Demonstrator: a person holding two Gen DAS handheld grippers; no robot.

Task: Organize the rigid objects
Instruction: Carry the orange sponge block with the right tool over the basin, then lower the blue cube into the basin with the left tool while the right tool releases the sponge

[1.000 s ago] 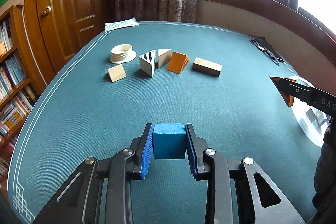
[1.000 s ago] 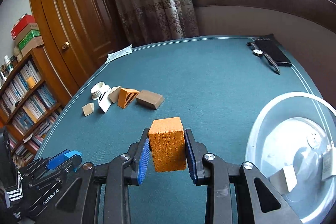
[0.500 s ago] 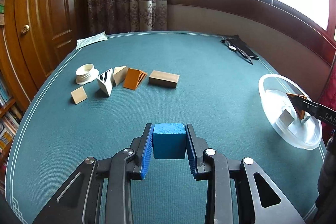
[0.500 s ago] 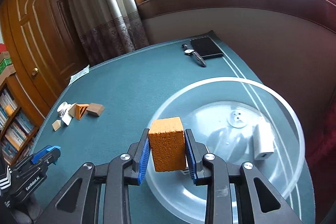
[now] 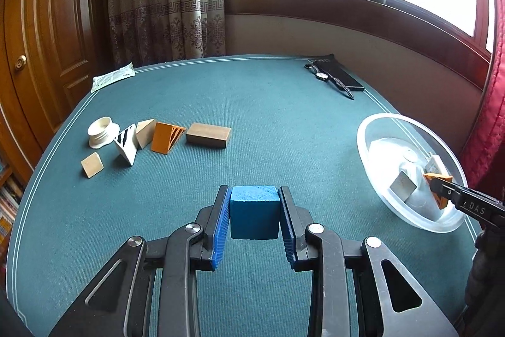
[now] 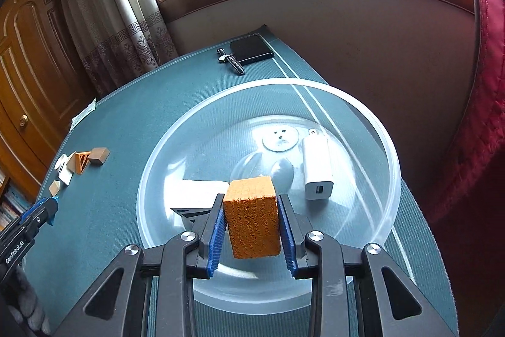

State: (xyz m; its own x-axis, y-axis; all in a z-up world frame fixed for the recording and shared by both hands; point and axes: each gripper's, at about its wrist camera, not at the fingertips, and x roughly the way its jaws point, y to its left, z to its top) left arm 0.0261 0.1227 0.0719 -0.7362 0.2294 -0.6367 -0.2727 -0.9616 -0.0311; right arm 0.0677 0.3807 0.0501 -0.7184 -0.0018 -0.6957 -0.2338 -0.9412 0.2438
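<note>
My left gripper (image 5: 254, 212) is shut on a blue cube (image 5: 254, 216) and holds it above the green table. My right gripper (image 6: 252, 225) is shut on an orange block (image 6: 252, 225) and holds it over the clear round bowl (image 6: 372, 229). The bowl holds a white charger (image 6: 317, 168) and a white striped wedge (image 6: 195, 198). In the left wrist view the bowl (image 5: 366, 147) sits at the right with the right gripper (image 5: 442, 190) inside it. Several blocks lie at the left: an orange wedge (image 5: 165, 137), a brown block (image 5: 208, 135), a striped wedge (image 5: 126, 146), a tan wedge (image 5: 145, 133) and a small tan piece (image 5: 92, 165).
A white ring-shaped cap (image 5: 102, 131) lies by the blocks. A black phone (image 5: 339, 75) and a wristwatch (image 5: 331, 79) lie at the far right edge. A paper packet (image 5: 113, 77) lies at the far left. A red curtain (image 6: 473, 116) hangs right of the bowl.
My right gripper has carried the orange block from the table's middle to over the bowl and lower into it. My left gripper has turned right with the blue cube still held.
</note>
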